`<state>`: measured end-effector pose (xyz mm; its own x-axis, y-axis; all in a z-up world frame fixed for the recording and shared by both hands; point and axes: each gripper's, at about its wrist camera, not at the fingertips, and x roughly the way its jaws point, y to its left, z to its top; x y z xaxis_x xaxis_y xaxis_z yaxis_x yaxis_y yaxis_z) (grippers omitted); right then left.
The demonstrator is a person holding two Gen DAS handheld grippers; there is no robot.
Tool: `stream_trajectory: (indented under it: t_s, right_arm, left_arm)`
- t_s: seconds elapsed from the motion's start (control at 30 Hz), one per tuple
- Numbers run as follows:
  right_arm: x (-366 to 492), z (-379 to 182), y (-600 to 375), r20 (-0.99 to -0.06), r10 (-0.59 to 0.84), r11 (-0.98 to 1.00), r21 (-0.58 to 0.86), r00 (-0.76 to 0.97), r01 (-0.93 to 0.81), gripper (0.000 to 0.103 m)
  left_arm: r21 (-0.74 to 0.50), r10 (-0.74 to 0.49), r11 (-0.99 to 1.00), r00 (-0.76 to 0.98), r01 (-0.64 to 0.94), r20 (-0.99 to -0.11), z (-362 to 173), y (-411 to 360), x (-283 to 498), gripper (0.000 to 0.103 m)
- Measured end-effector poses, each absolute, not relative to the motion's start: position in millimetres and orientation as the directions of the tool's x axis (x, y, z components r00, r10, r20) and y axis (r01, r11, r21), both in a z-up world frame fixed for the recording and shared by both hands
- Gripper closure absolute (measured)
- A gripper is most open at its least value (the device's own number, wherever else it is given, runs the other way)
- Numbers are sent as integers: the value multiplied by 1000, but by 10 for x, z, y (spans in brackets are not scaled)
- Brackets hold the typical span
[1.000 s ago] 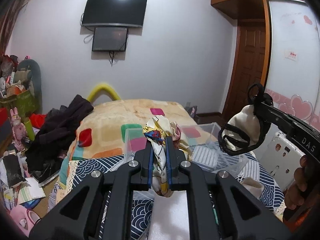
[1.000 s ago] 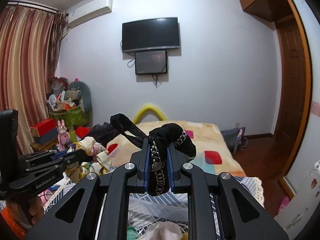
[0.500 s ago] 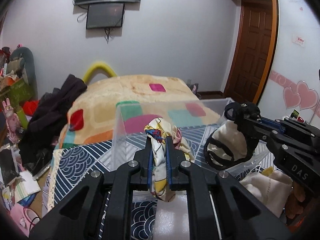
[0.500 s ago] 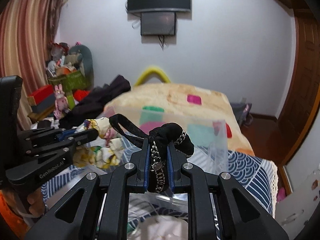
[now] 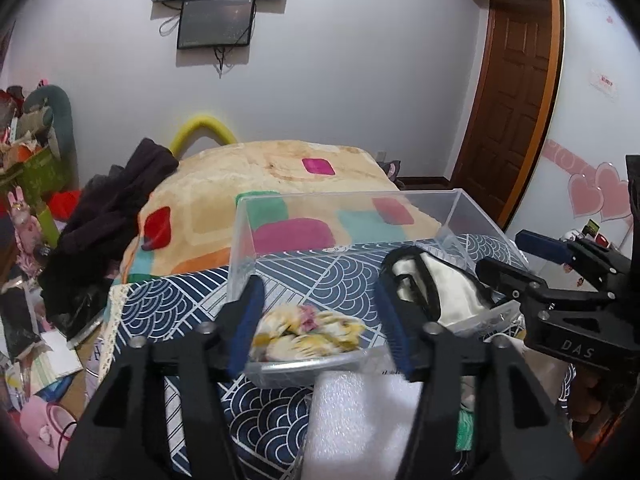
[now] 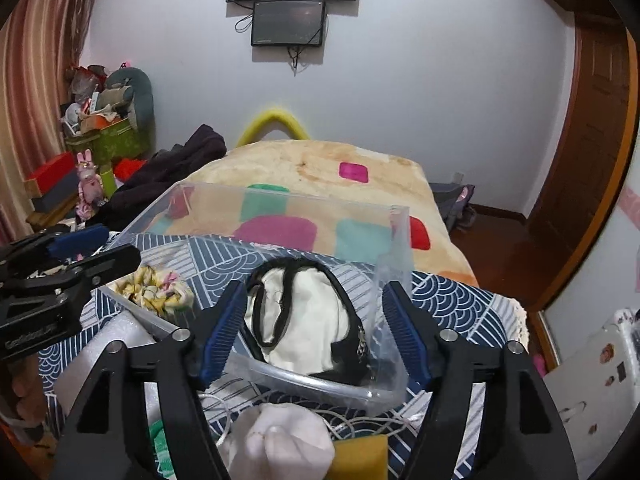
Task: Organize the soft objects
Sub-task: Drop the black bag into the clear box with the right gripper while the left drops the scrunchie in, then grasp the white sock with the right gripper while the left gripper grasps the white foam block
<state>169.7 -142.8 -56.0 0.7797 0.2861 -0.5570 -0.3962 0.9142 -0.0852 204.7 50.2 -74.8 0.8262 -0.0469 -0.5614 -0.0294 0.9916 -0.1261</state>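
Note:
A clear plastic box (image 5: 460, 216) (image 6: 280, 200) stands on the bed's blue wave-patterned cover. A yellow floral cloth (image 5: 308, 332) (image 6: 156, 292) lies in its left part. A cream garment with black trim and a chain (image 5: 432, 288) (image 6: 304, 320) lies in its right part. My left gripper (image 5: 320, 328) is open and empty, its fingers either side of the floral cloth. My right gripper (image 6: 316, 332) is open and empty over the cream garment. Each gripper also shows in the other's view, the right one (image 5: 532, 264) and the left one (image 6: 92, 248).
A white foam sheet (image 5: 360, 420) lies in front of the box. A white cloth (image 6: 276, 440), a cord and a yellow piece (image 6: 360, 456) lie near the front edge. Dark clothes (image 5: 108, 216) are piled on the patchwork blanket (image 5: 280, 168). Clutter fills the floor at left.
Both grippers came down to the box and opened. The floral cloth and the cream garment left the jaws and now lie inside the box.

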Motion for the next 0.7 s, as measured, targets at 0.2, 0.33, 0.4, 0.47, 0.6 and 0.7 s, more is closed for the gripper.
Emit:
stream_trajectory:
  t_s: [0.2, 0.33, 0.4, 0.47, 0.6, 0.7]
  right_arm:
    - [1541, -392, -1518, -494, 290, 926, -71, 820, -370, 21]
    - [1455, -290, -1529, -463, 315, 923, -54, 829, -381, 18]
    - [1366, -254, -1559, -444, 333, 920, -41, 832, -391, 16]
    - [1282, -235, -1570, -429, 348, 916, -35, 834, -401, 15]
    - [1170, -241, -1560, -415, 371, 909, -23, 831, -417, 14]
    - [1114, -291, -1533, -418, 383, 903, -17, 824, -429, 14]
  left_arm:
    - [-121, -42, 992, 842, -28, -538, -642, 461, 1898, 24]
    - [-124, -45, 992, 857, -23, -514, -554, 444, 1733, 21]
    - [-118, -43, 993, 867, -18, -496, -498, 433, 1632, 17]
    - [-112, -37, 993, 876, -20, -481, -457, 426, 1542, 13]
    - [-110, -36, 994, 887, -16, -460, -414, 415, 1345, 10]
    - [-111, -37, 994, 885, -17, -465, -444, 399, 1260, 6]
